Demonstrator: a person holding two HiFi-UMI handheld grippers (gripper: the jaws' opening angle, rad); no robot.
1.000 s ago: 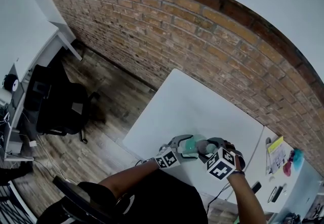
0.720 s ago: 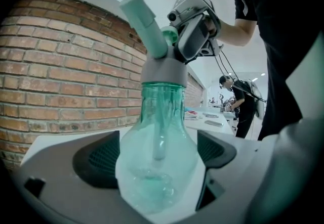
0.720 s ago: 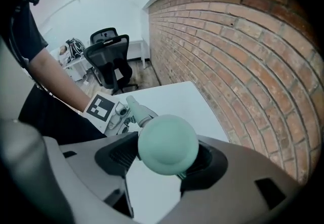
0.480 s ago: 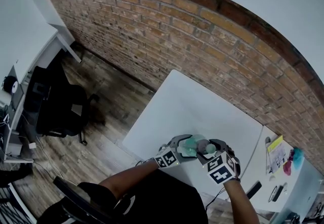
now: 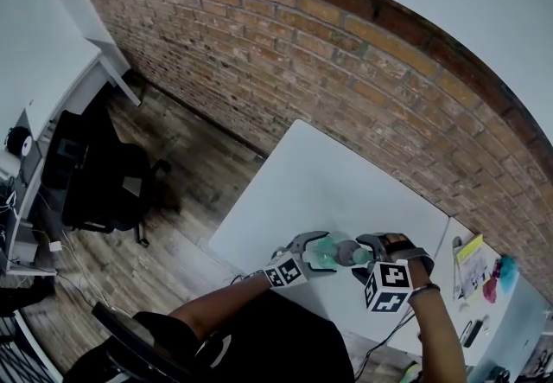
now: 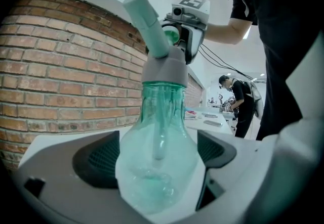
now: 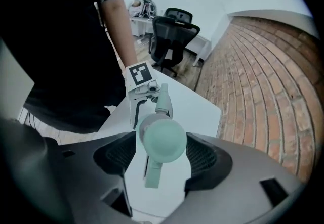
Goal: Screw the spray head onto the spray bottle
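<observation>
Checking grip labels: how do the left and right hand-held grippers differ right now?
The left hand-held gripper clamps the spray bottle by its body; the right hand-held gripper has just been opening its jaws, loose around the spray head. The left points roughly level; the right points steeply down. Both meet at one bottle.

The spray bottle [image 6: 154, 167] is see-through sea-green, and the spray head [image 6: 163, 69] has a mid-grey collar and a pale mint nozzle slanting toward eleven o'clock. The left gripper [image 5: 321, 250] is light grey, with dark mesh on its fingers [image 6: 98, 160] and black-and-white square markers on its cube [image 5: 283, 271]. In the head view the worktop [image 5: 328, 174] is plain white, the wall [image 5: 346, 61] from twelve to three o'clock is red-brown brick with pale mortar lines, the floor [image 5: 194, 161] is streaky brown wood plank, and a chair [image 5: 104, 182] at nine o'clock is black.
</observation>
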